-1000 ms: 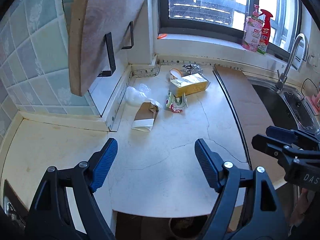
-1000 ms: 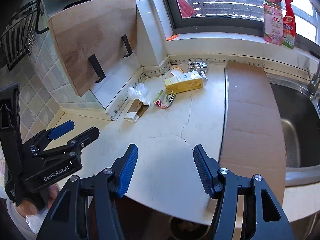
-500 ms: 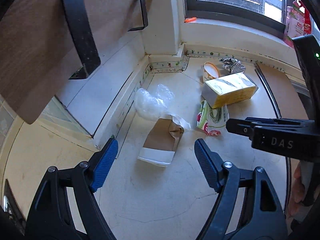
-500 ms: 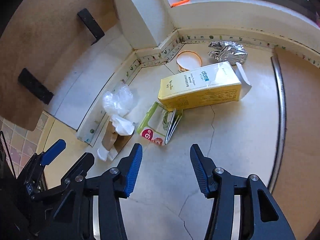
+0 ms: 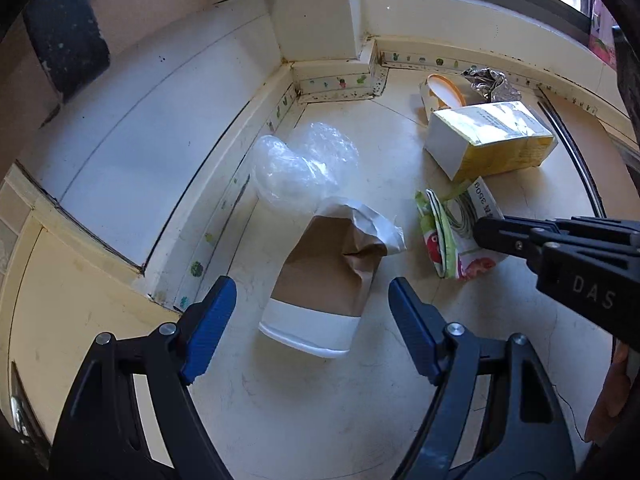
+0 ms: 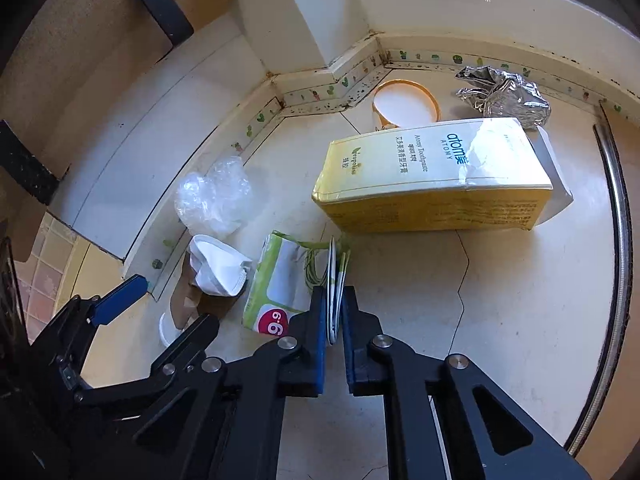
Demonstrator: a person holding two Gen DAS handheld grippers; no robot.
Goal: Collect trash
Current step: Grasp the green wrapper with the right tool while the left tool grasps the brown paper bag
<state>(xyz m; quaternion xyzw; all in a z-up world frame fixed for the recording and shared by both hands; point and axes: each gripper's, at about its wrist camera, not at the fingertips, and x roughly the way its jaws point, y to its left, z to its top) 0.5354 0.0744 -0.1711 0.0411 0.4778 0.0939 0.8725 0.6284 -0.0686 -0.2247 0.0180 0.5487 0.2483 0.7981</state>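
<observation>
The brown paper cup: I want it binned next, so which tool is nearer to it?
Left. The left tool hangs open with the brown paper cup between its fingers; the right tool is beside it, shut on the green wrapper.

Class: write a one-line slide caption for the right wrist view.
Right gripper fingers pinch the green wrapper beside the yellow toothpaste box.

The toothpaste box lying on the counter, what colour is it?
Yellow with white panels, the rectangular cardboard toothpaste box shows best in the right wrist view.

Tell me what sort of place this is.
Probably a home kitchen counter corner under a window: a pale, cracked countertop with a wall-hung wooden cutting board beside it, and trash scattered on it such as a yellow toothpaste box and crumpled foil.
</observation>
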